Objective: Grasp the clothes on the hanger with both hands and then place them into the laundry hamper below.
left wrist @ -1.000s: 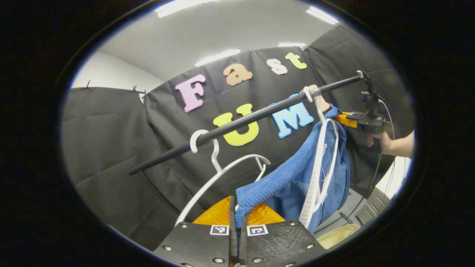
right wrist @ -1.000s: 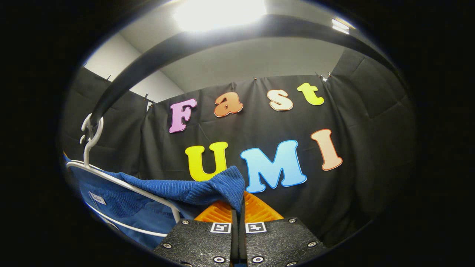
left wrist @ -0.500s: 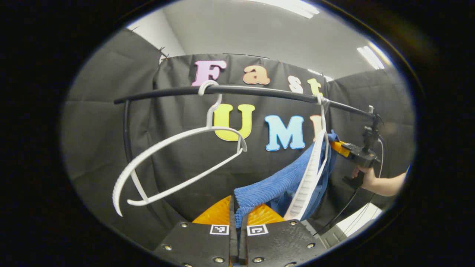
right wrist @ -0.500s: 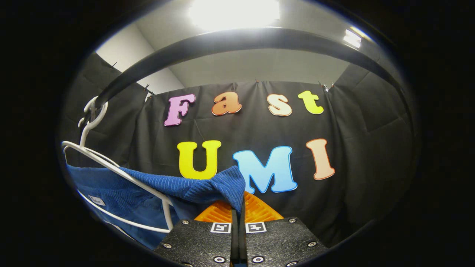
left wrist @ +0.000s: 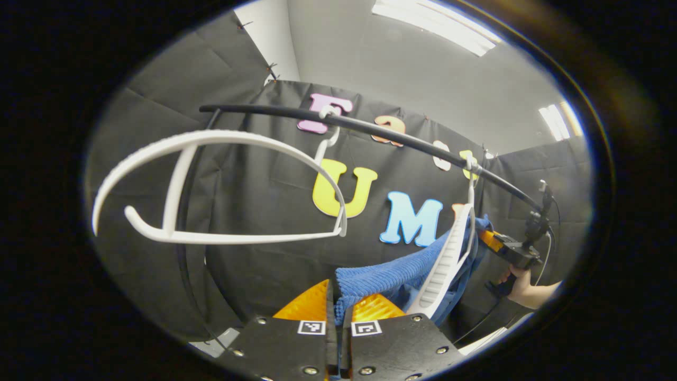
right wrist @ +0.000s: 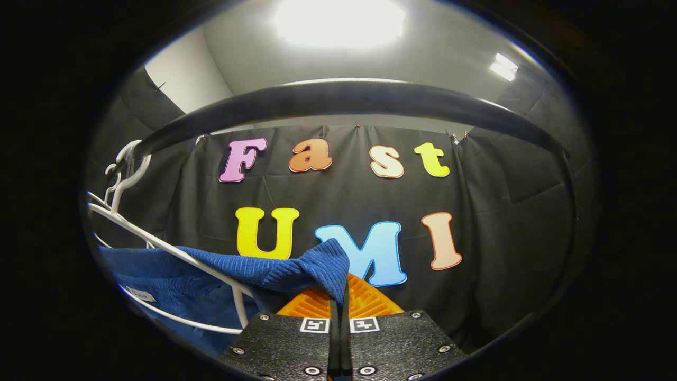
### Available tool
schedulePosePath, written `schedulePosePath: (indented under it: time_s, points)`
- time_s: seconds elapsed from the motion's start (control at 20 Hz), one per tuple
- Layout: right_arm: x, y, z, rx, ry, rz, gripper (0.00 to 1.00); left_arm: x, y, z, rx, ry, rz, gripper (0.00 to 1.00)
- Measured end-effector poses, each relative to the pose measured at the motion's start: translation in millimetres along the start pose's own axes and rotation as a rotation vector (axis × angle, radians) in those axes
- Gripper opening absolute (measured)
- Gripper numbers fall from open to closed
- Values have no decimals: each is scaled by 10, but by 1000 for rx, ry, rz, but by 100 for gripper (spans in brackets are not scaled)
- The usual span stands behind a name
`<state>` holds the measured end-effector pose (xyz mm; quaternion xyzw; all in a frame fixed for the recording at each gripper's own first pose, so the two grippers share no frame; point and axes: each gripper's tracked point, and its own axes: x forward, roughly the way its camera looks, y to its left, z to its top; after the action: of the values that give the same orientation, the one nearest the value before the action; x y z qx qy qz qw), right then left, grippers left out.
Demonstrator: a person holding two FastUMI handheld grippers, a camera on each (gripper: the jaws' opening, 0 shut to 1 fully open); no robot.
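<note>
Blue ribbed knit cloth, the garment point(left wrist: 391, 278) I am after, is draped over a white plastic hanger point(left wrist: 447, 262) that hooks onto a black metal rail point(left wrist: 381, 132). In the left gripper view my left gripper point(left wrist: 338, 309) is clenched on one corner of that garment: both fingers point(left wrist: 309, 304) press together with the blue edge pinched between them, and the cloth stretches from there up and to the right toward the hanger. Nearer to me, a second white plastic hanger point(left wrist: 211, 185) hangs bare from the same rail, tilted so that its broad arc sweeps across the left of the view. Farther along the rail I see my other hand point(left wrist: 521, 288) holding the right gripper, close against the far side of the blue garment.

In the right gripper view my right gripper point(right wrist: 338, 301) is also closed on the garment point(right wrist: 296, 267): a fold of blue knit is caught between its two fingers point(right wrist: 312, 306) and runs off to the left, over the white hanger point(right wrist: 174, 254). The black rail point(right wrist: 349, 103) arcs just overhead, the hanger's hook around it at the left.
</note>
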<state>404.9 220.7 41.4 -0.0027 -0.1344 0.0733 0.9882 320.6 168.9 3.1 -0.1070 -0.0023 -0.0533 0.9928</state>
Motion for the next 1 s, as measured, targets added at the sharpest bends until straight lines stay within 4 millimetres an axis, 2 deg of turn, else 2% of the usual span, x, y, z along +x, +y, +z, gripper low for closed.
schedulePosePath:
  time_s: [0.1, 0.2, 0.3, 0.45, 0.65, 0.8, 0.85, 1.0]
  points:
    - [-4, 60, 55, 16, -18, 14, 0, -38, 1, 203, 35, -48, -5, 4]
    - [1, 150, 116, 38, -41, 29, 0, -21, 73, 289, 77, -47, 6, 4]
    - [57, 222, 127, 19, -59, 36, 0, -10, 96, 303, 80, -37, 3, 4]
    - [164, 220, -7, -14, -49, 41, 0, -14, 46, 220, 43, -7, -39, 4]
    - [228, 132, -155, -69, -31, 46, 0, 129, 25, -69, 7, 63, -75, 3]
    - [304, -24, -449, -132, 8, 15, 0, 224, -49, -377, 13, 129, -86, 5]
    - [201, -50, -529, -137, 37, 17, 0, 223, -94, -508, 12, 148, -92, 5]
    - [98, -156, -790, -109, 121, -5, 0, 210, -176, -765, -6, 183, -87, 7]
